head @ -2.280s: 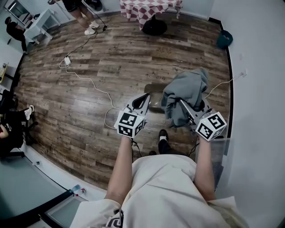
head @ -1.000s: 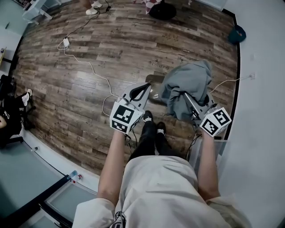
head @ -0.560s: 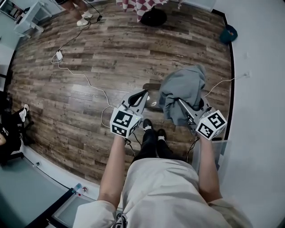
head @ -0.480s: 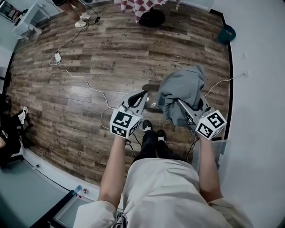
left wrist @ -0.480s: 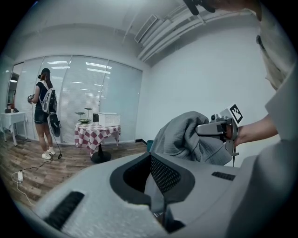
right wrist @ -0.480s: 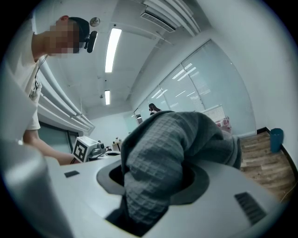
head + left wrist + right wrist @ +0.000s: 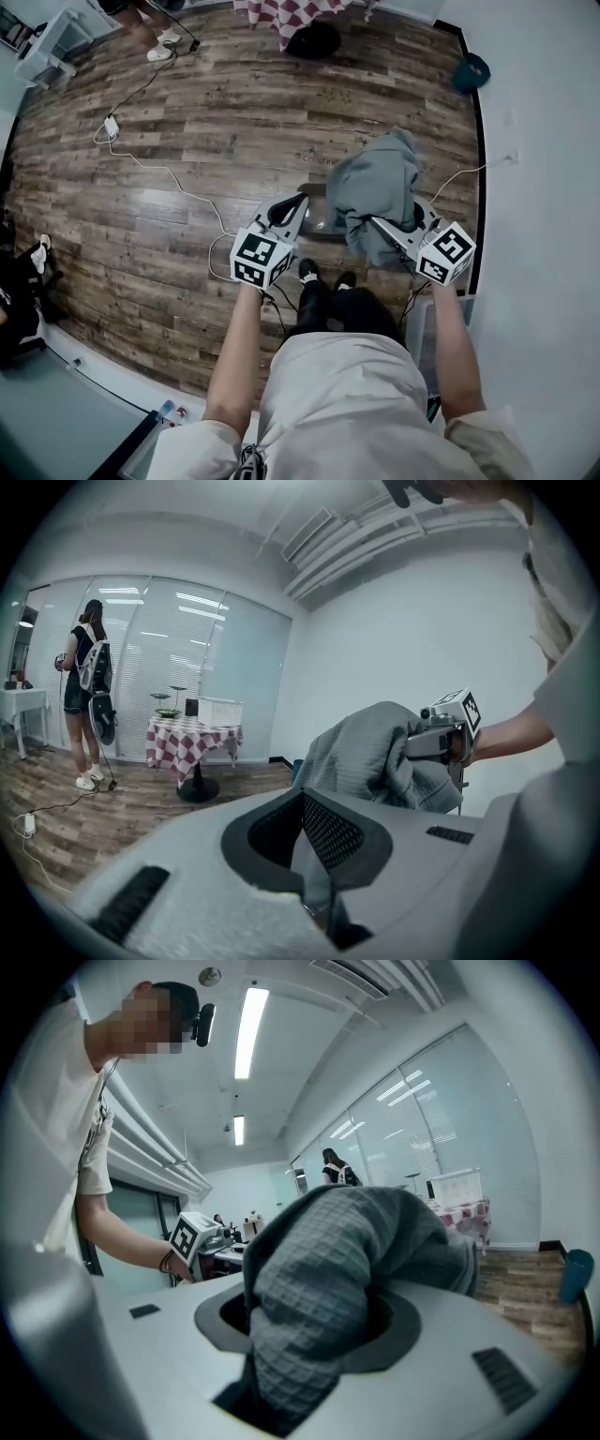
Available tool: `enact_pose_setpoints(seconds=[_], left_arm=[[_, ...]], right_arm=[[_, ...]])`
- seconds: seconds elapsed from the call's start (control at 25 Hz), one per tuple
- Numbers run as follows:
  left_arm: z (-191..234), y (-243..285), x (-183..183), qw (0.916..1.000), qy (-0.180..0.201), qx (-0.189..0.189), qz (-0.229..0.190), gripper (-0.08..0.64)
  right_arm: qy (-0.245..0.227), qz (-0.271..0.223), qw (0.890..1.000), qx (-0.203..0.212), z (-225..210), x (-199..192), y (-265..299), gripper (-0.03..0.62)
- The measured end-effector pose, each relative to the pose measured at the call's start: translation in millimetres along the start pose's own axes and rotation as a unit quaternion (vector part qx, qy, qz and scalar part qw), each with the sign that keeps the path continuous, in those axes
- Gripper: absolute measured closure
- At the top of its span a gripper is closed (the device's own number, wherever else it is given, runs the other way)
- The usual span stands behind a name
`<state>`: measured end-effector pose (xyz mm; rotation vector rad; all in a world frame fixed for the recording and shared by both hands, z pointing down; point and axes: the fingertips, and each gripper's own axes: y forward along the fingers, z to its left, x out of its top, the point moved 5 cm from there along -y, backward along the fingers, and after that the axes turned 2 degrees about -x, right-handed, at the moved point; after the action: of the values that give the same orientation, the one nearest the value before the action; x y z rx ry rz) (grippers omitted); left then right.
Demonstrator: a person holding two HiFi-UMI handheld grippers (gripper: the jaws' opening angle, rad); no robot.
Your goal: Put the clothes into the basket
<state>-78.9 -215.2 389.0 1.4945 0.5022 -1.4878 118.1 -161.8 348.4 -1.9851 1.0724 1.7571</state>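
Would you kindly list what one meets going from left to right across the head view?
white power strip → left hand-held gripper → grey garment → teal bin

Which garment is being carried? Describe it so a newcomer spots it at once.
Start at the white wall on the wooden floor's right edge. Beside it, the right gripper has its jaws closed on a grey waffle-knit garment, bunched and draped over them. It is the only cloth held up; the left gripper carries nothing.
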Motion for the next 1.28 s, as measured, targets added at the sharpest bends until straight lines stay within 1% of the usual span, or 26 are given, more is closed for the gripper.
enact_pose_setpoints(seconds=[0.2,0.32,0.44,0.52,0.6,0.72,0.84,0.96,1.08,1.16,1.28], left_arm=[[10.5,4.7,-11.0,0.9999,-0.003,0.005,0.008,0.548],[13.8,18.0,-16.5,0.9999,0.000,0.011,0.008,0.548],[14.6,33.7,-25.4,0.9999,0.002,0.007,0.011,0.548],[17.7,47.0,-33.8,0.9998,-0.002,0.001,0.018,0.548],[24.7,61.0,-44.9,0.9996,-0.017,0.004,0.023,0.548],[30.8,78.5,-68.6,0.9985,-0.046,0.013,0.026,0.548],[34.7,94.2,-94.5,0.9983,-0.041,-0.001,0.042,0.548],[46.6,107.5,-120.1,0.9981,-0.042,-0.006,0.044,0.548],[59.2,117.3,-149.4,0.9978,-0.049,0.006,0.045,0.548],[63.5,123.9,-166.3,0.9974,-0.054,0.014,0.045,0.548],[67.6,133.0,-190.2,0.9975,-0.052,0.011,0.047,0.548]], right_arm=[[0.001,0.010,1.000,0.014,-4.5,-9.8,9.5,0.396],[0.009,0.018,1.000,0.021,-16.0,-22.1,15.3,0.396],[0.019,0.030,0.999,0.025,-27.5,-37.1,20.4,0.396],[0.024,0.030,0.999,0.023,-37.0,-46.4,26.6,0.396],[0.029,0.030,0.999,0.019,-47.0,-60.0,35.2,0.396],[0.023,0.042,0.999,0.014,-54.8,-87.8,42.5,0.396],[0.014,0.049,0.999,0.017,-57.1,-112.1,44.5,0.396],[0.016,0.056,0.998,0.025,-67.1,-139.6,52.1,0.396],[0.014,0.069,0.997,0.027,-80.1,-171.8,64.3,0.396],[0.004,0.081,0.996,0.035,-87.1,-190.8,68.0,0.396],[-0.015,0.095,0.994,0.051,-93.8,-216.4,70.3,0.396]])
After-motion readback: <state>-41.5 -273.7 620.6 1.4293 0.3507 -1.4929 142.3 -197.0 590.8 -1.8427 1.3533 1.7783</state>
